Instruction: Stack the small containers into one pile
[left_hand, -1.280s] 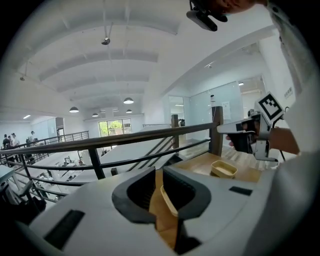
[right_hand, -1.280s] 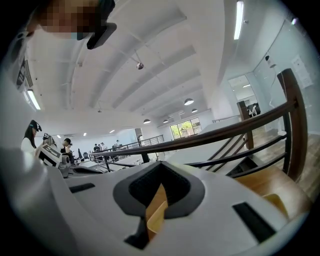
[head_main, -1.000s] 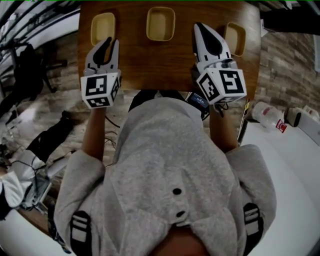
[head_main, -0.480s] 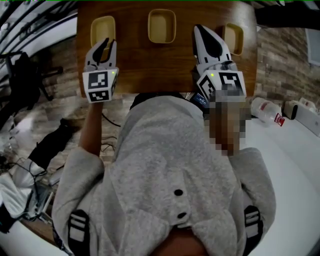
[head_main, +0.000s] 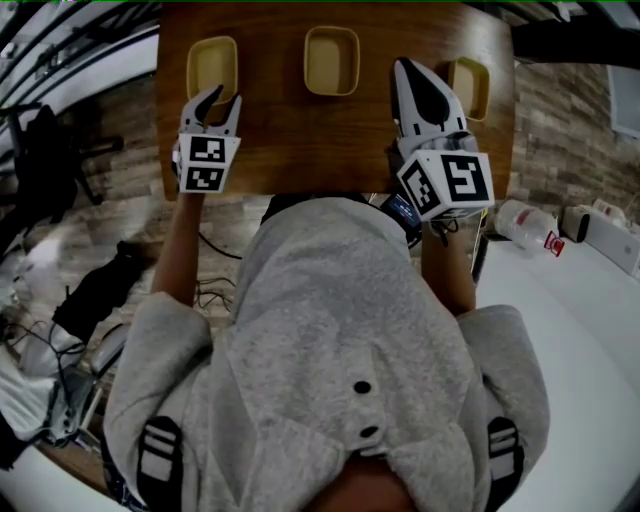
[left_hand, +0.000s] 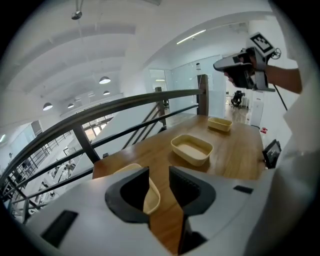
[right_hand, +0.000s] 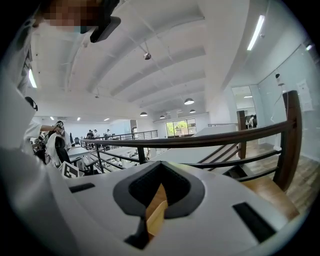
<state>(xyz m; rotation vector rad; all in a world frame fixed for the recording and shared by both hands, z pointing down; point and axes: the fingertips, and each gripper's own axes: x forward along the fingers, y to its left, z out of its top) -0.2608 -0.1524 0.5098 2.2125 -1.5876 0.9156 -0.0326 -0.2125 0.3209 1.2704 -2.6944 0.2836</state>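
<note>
Head view: three shallow tan containers (head_main: 331, 60) sit apart; left hand-held gripper (head_main: 224, 97) opening empty, right hand-held gripper (head_main: 404, 67) closed.

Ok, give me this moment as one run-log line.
stage: pre-grasp, nothing stacked | left gripper: jaws opening, at left container's near rim, no grip | right gripper: shut, empty, beside right container | middle container: untouched

Head view: steeply down on table (head_main: 270, 140). Gripper views: low along it; left shares middle container (head_main: 331, 60).
</note>
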